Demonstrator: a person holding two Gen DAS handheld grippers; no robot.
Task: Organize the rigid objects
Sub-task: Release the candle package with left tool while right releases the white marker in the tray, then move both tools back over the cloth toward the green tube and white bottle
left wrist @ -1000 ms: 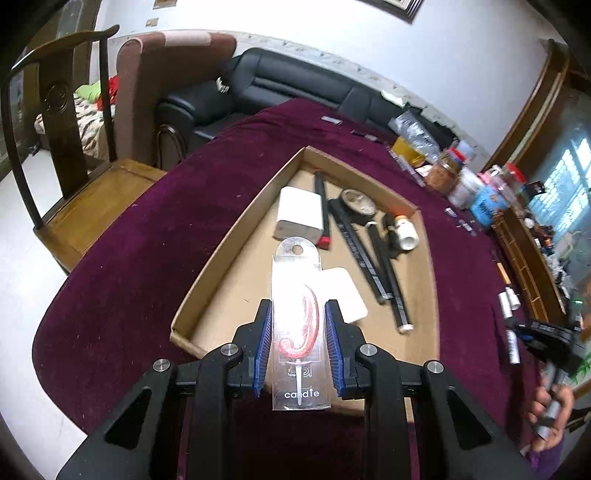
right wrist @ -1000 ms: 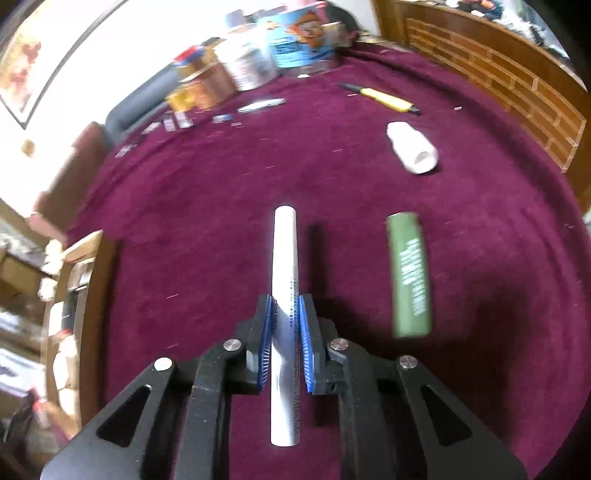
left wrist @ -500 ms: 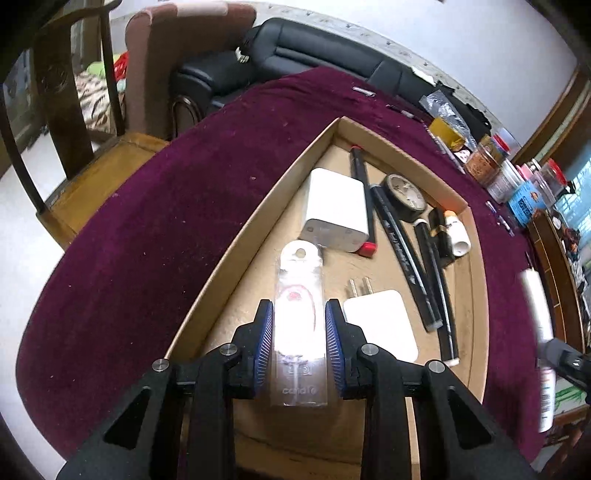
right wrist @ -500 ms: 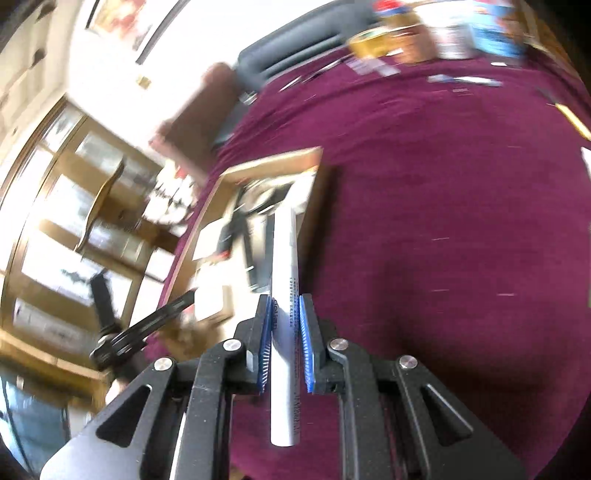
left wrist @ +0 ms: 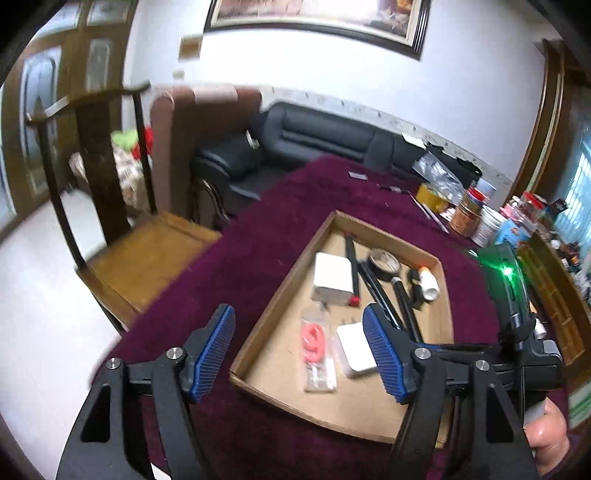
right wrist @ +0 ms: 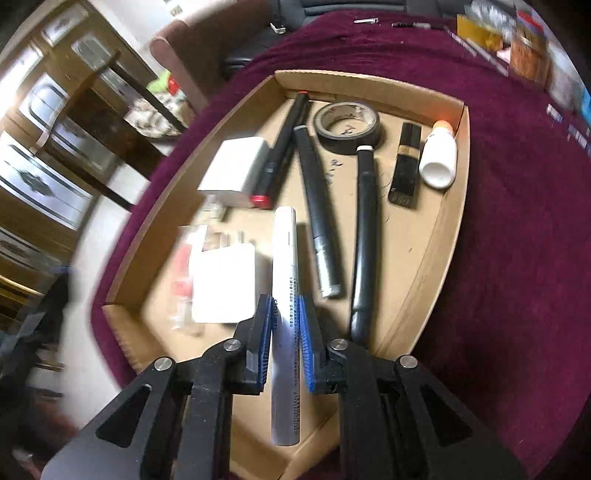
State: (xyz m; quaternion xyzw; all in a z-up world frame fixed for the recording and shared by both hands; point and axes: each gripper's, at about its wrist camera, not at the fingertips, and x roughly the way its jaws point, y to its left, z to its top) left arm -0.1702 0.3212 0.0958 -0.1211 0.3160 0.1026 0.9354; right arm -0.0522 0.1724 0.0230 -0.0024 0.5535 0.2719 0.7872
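The right gripper (right wrist: pixel 284 339), jaws clenched on the white tube (right wrist: pixel 284 295), holds it over the cardboard tray (right wrist: pixel 448 236) for stowing, while the left gripper (left wrist: pixel 299 350) hangs released above the candle packet (left wrist: pixel 317 350).

Left tongs (left wrist: pixel 299 347) spread, candle packet (left wrist: pixel 317 350) in tray (left wrist: pixel 258 332)

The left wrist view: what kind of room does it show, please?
Most likely a home living room: a black sofa against the wall, a framed picture above it, and a wooden chair beside the table with the maroon cloth.
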